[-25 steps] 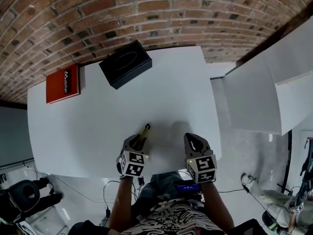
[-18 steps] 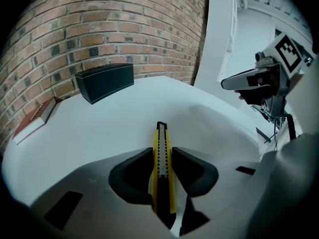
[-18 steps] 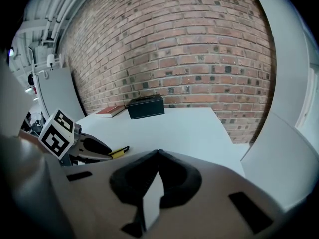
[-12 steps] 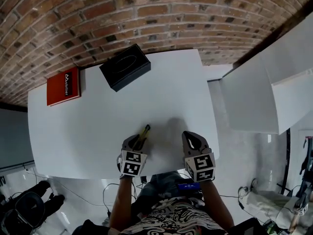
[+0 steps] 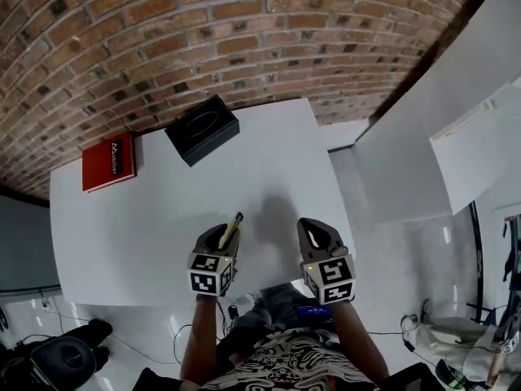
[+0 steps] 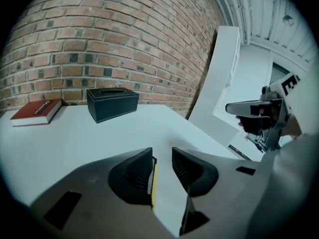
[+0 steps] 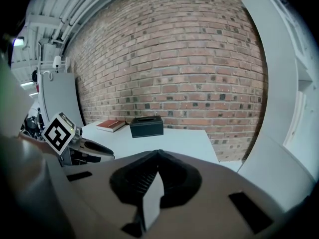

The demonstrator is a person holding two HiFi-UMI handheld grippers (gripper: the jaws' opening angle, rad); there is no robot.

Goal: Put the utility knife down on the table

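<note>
The utility knife is slim, yellow and black, and pokes forward out of my left gripper near the front edge of the white table. In the left gripper view the knife lies along the inner face of the left jaw. The left gripper has its jaws a little apart, and a strip of table shows between the knife and the right jaw. Whether the knife rests on the table I cannot tell. My right gripper hovers beside it at the same edge, and this right gripper is shut on nothing.
A black tissue box stands at the table's far side, with a red book at the far left corner. A brick wall runs behind. White panels stand off the table's right edge. Cables lie on the floor below.
The head view has tilted, so the whole scene sits a little differently. Both grippers keep their places at the front edge, and the knife still points forward from the left one.
</note>
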